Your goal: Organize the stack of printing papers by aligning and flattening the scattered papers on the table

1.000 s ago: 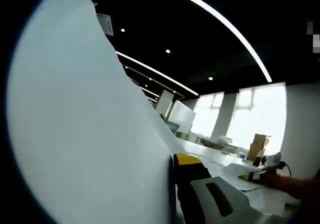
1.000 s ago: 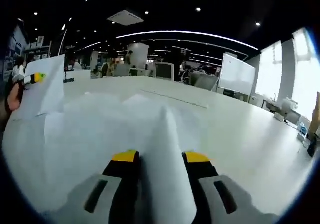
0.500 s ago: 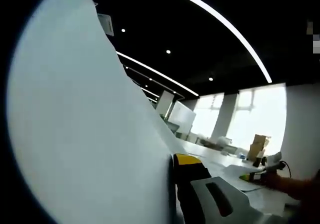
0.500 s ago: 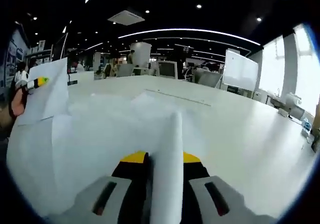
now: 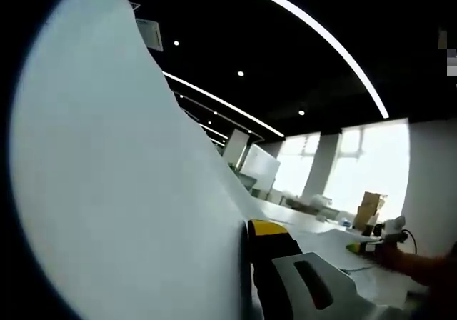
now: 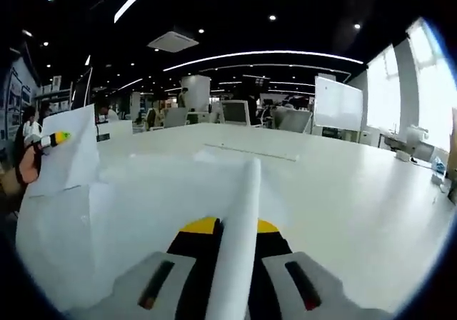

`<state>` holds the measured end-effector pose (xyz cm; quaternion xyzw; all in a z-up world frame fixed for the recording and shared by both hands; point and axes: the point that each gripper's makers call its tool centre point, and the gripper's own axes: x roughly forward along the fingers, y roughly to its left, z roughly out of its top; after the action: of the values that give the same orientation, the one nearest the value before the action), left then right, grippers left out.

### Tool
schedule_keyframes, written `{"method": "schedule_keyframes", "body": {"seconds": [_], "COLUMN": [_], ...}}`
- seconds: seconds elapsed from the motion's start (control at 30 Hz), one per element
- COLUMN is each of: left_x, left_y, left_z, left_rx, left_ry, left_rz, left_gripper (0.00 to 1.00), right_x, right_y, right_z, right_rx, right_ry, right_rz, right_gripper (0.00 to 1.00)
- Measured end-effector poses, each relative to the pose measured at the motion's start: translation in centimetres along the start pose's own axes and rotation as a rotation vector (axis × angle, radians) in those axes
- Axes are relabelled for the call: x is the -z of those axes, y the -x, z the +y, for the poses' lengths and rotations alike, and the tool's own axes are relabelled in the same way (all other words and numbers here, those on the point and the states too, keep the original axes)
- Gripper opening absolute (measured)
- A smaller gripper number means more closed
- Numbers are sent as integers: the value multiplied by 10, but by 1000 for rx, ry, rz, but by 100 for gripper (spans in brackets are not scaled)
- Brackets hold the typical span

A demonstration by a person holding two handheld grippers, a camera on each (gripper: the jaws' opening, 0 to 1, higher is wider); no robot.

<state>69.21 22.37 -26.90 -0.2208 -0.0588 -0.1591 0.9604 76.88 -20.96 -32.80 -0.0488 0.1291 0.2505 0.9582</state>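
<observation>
A large white paper sheet (image 5: 121, 184) stands upright across the left half of the left gripper view. My left gripper (image 5: 246, 228) is shut on its edge; one yellow-tipped jaw shows and the other is hidden behind the sheet. In the right gripper view, my right gripper (image 6: 232, 226) is shut on a raised fold of paper (image 6: 243, 198), which belongs to the loose sheets (image 6: 143, 191) spread over the white table (image 6: 357, 184). At the far left of that view, the left gripper (image 6: 56, 138) holds its sheet (image 6: 71, 156) up. The right gripper (image 5: 360, 247) shows small at the lower right.
A person's hand (image 6: 25, 164) is on the left gripper, and an arm (image 5: 418, 266) reaches to the right one. The table runs far back to monitors (image 6: 235, 111) and a whiteboard (image 6: 337, 104). Cardboard boxes (image 5: 370, 209) stand by the windows.
The right gripper's jaws have drawn together and now pinch the raised paper fold. The left gripper and its upright sheet have hardly moved.
</observation>
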Motion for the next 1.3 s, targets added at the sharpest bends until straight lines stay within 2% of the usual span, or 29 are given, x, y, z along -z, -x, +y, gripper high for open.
{"method": "schedule_keyframes", "body": {"seconds": [0.1,0.2,0.47,0.63,0.87,1.17,1.3], "left_x": [0,0,1,0,0,0,0], "left_y": [0,0,0,1,1,1,1], "left_z": [0,0,-1,0,0,0,0], "left_rx": [-1,-1,-1,-1,0,-1,-2], "left_ry": [-1,-2,-1,2,5,6,9], "left_rz": [1,2,3,0,-1,-1,-3], "left_gripper": [8,8,8,8,8,8,8], "right_x": [-6,-17,-20,-18,-24,-25,-30], "right_y": [3,7,10,9,12,14,16], "right_z": [0,6,11,11,17,18,21], "right_rx": [-3,-45,-54,-55,-93,-92,-102], "right_ry": [-6,-32,-31,-40,-49,-52,-61], "right_rz": [-33,-96,-113,-101,-132,-135,-158], "right_gripper": [7,7,6,6,5,4,4]}}
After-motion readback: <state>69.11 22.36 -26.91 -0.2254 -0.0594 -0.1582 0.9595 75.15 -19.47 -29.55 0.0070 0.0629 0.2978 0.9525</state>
